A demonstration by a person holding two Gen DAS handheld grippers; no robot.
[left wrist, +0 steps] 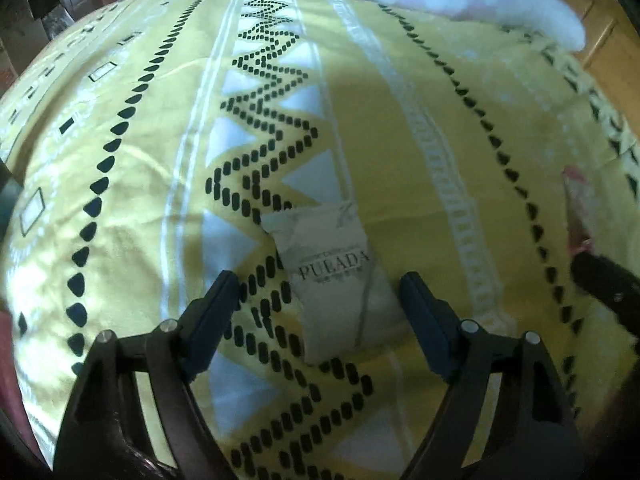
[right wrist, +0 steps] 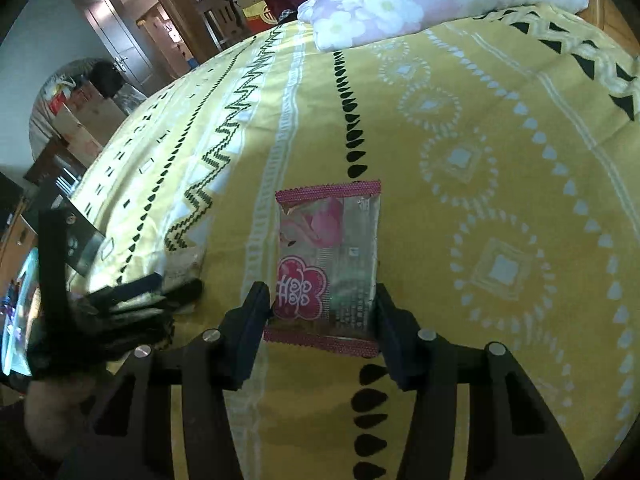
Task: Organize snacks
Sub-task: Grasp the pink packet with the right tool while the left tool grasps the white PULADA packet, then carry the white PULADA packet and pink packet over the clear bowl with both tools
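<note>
Left gripper point(left wrist: 318, 286): tilted steeply down over the yellow patterned bedspread point(left wrist: 120, 200); jaws apart, one finger on each side of the white "PULADA" snack packet point(left wrist: 334, 280), with a gap showing between each pad and the packet, so nothing is gripped.
White packet: flat on the bedspread across the black zigzag band, long axis running away from the camera.
Right gripper point(right wrist: 322, 304): angled down; both pads sit against the long edges of the pink-and-clear snack packet point(right wrist: 328, 264) at its near end.
Pink packet: on the bedspread, just beside a line of black teardrop marks.
Spacing: in the right wrist view the left gripper point(right wrist: 160, 292) is close on the left, blurred.
Open room: broad bare bedspread beyond both packets.
Edges: floral quilt point(right wrist: 420, 0) at the far end; bed edge on the left, boxes point(right wrist: 84, 120) beyond.
</note>
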